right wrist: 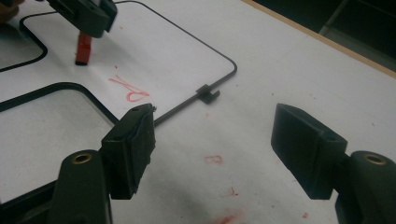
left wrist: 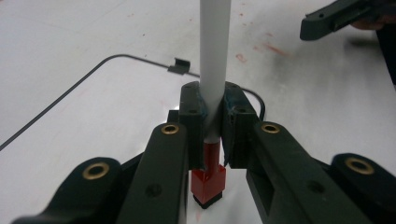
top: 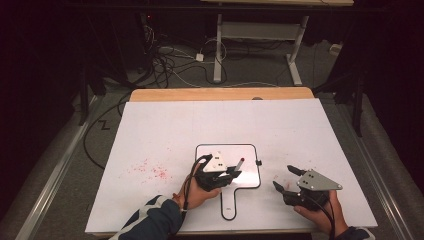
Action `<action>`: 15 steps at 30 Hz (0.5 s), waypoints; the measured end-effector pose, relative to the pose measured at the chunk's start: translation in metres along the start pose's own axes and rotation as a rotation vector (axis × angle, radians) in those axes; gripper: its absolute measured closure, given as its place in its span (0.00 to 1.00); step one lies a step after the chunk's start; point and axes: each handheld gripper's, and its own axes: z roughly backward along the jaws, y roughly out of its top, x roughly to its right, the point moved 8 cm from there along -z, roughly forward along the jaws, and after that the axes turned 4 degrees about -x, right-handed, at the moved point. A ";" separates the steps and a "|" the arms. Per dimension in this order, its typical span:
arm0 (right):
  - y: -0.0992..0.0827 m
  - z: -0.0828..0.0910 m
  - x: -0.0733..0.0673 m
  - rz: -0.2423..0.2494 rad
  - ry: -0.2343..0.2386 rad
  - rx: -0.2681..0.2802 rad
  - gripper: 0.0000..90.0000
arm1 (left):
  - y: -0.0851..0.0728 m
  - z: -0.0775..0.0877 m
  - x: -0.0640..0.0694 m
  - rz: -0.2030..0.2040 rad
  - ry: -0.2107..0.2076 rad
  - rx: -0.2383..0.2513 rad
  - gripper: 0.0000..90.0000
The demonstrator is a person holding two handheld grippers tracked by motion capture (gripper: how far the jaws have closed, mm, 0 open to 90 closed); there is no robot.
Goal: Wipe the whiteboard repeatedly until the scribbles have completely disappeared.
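High view: left gripper [top: 235,172] clamps a white marker [top: 240,164] with a red end, poised over the small whiteboard [top: 247,172] on the worktop [top: 300,130] — red tip near the board surface. Right gripper [top: 281,178] sits just beside the board's right edge, jaws wide, holding nothing. Red scribble [right wrist: 128,91] on the board.

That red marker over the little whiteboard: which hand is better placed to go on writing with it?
Probably the left. Its claw is shut on the marker, tip down over the whiteboard; the right claw is open, holding nothing, beside the board.
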 end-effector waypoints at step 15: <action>0.000 0.003 0.005 -0.007 -0.010 0.007 0.35 | 0.037 -0.048 0.012 -0.041 -0.068 -0.015 0.88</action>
